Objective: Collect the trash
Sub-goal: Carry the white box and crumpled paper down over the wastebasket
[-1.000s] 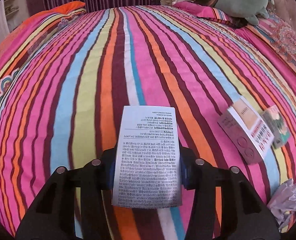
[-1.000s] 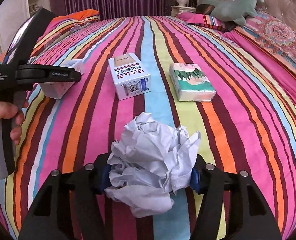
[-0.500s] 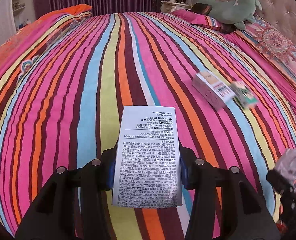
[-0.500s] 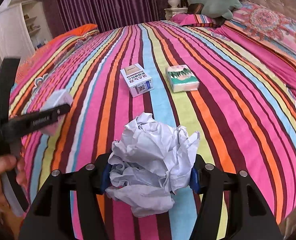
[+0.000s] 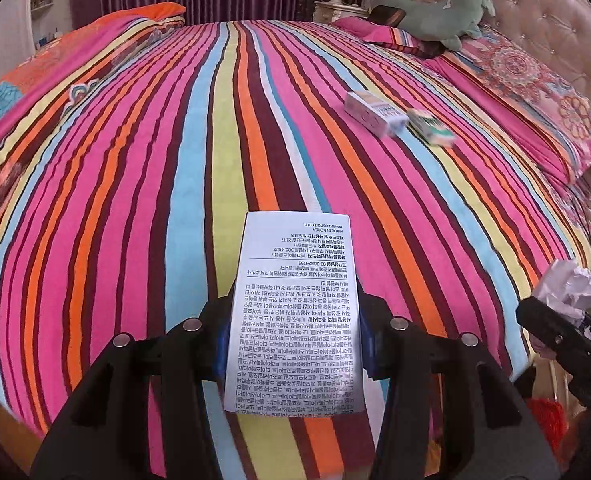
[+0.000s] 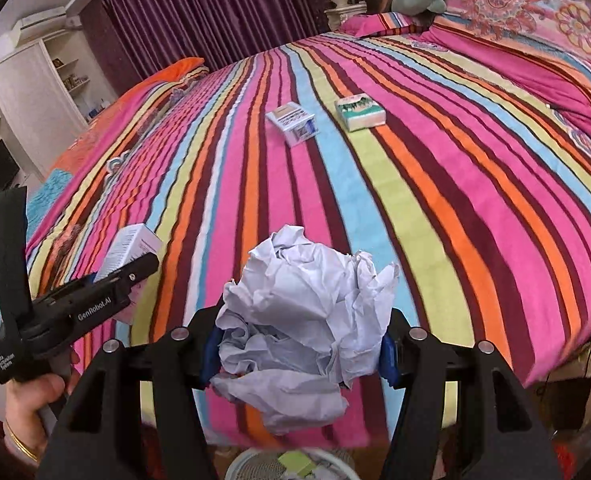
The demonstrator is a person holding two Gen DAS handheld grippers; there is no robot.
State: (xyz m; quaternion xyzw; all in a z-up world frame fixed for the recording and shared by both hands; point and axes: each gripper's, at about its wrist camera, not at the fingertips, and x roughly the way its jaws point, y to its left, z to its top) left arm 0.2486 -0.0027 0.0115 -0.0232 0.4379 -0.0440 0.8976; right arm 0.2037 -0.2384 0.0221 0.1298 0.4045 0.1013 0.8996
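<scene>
My left gripper (image 5: 293,344) is shut on a small white box (image 5: 295,312) covered in fine print, held above the near part of the striped bed; the same box (image 6: 133,246) shows at the left of the right wrist view. A crumpled ball of white paper (image 6: 301,320) fills my right gripper (image 6: 297,350), which is shut on it near the bed's front edge; that paper ball (image 5: 569,292) also shows at the right of the left wrist view. Farther up the bed lie a white carton (image 6: 293,124) and a green-and-white tissue pack (image 6: 359,113), side by side.
A white mesh basket (image 6: 251,466) with something pale green inside sits on the floor below the right gripper. A green plush toy (image 5: 435,12) and pillows (image 5: 535,80) lie at the headboard. White shelves (image 6: 27,96) stand to the left. A hand (image 6: 35,396) holds the left gripper.
Both grippers have drawn back toward the foot of the bed with their loads; the carton and tissue pack look farther away. The basket has come into the right wrist view.
</scene>
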